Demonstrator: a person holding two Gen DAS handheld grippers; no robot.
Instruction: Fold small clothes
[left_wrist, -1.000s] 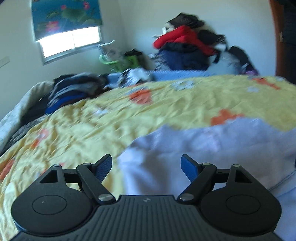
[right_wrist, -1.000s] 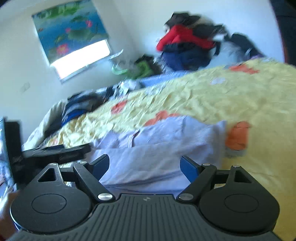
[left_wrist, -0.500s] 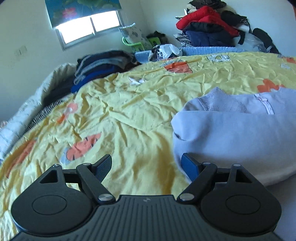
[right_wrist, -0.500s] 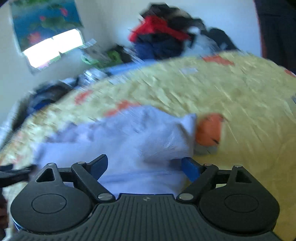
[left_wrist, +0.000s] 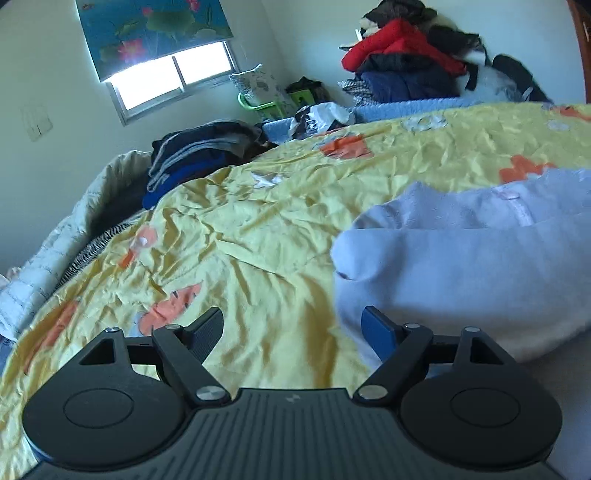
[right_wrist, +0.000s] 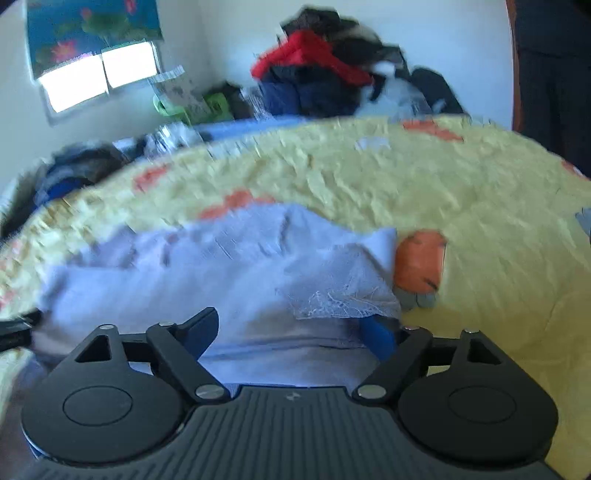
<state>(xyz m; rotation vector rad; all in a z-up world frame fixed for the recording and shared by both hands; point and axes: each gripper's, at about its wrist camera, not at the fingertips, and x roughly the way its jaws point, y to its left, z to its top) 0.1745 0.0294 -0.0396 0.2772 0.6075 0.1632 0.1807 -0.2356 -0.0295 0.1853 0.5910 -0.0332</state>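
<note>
- A home bedroom: a bed with a rumpled yellow bedspread (left_wrist: 280, 229)
- Clothes heaped against the wall (left_wrist: 406, 62), a folded stack (left_wrist: 195, 155) at the bed's edge
- A window (left_wrist: 170, 79) under a lotus-print blind (left_wrist: 151, 29)

A: How does the left black two-finger gripper (left_wrist: 293, 328) stand?

B: Angled downward, its two blue-padded fingers (left_wrist: 377, 329) spread wide with nothing pressed between them. The right-hand pad sits just at the edge of cloth; whether it touches is hard to tell.

A: And the right black two-finger gripper (right_wrist: 291, 330)?

B: Also tilted downward, jaws wide apart. Its view is blurred. Cloth lies between the fingers, and one blue pad (right_wrist: 378, 338) is partly covered by a lace edge, yet the pads do not clamp it.
</note>
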